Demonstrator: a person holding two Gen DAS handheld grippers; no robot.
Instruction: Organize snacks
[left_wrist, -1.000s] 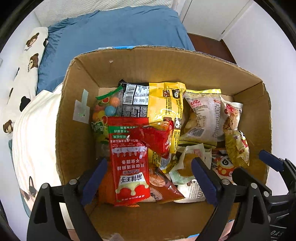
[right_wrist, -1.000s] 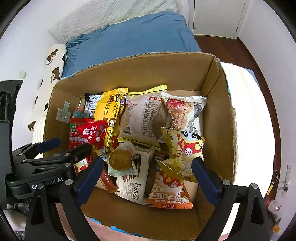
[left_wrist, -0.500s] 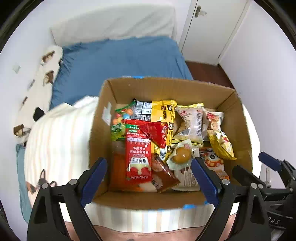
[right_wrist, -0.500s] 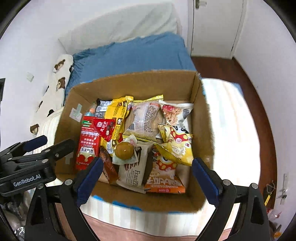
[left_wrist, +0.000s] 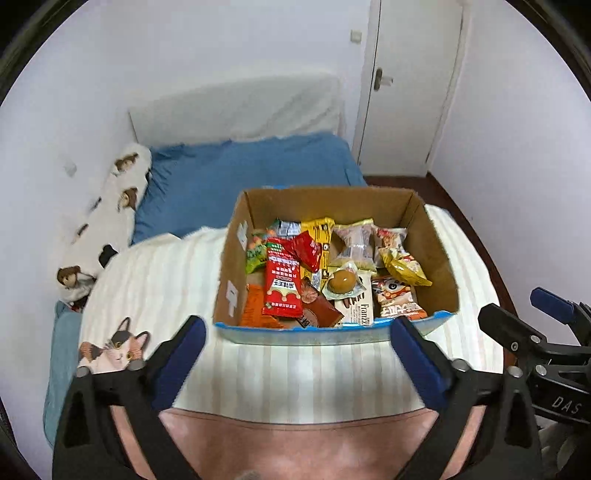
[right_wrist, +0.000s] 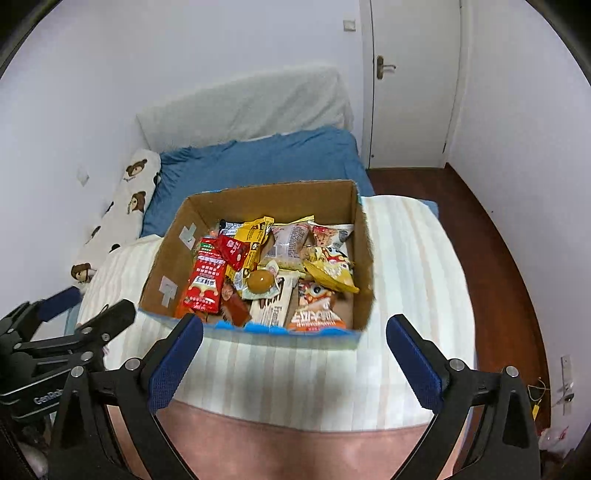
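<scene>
**Box Ahead of Both Grippers, Snacks Lying Near-to-Far**

While both grippers hang back over the striped blanket (left_wrist: 303, 365), the cardboard box (left_wrist: 436, 251) sits ahead of them, farther up the bed, and holds every snack in sight; the left gripper (left_wrist: 295, 354) is spread wide with nothing between its blue pads, and the right gripper (right_wrist: 295, 354) is likewise released and empty; neither touches the box.

From the left wrist view the box lies straight ahead and slightly right of centre, its near wall just beyond the fingertips; from the right wrist view it lies ahead and a little left; so the box sits between the two hands, about equally reachable.

Inside, the red packet (left_wrist: 282, 286) lies along the left side with its long axis running near to far, which I judge puts it closer to the left gripper; the yellow crinkled bag (right_wrist: 330, 273) and the orange packet (right_wrist: 317, 314) lie on the right side, closer to the right gripper; the round brown snack in clear wrap (left_wrist: 341, 282) rests on top near the middle, open to either hand.

Any pick, I judge, calls for a reach forward and down over the near wall; jaws closing across a packet's short width would suit best.
</scene>
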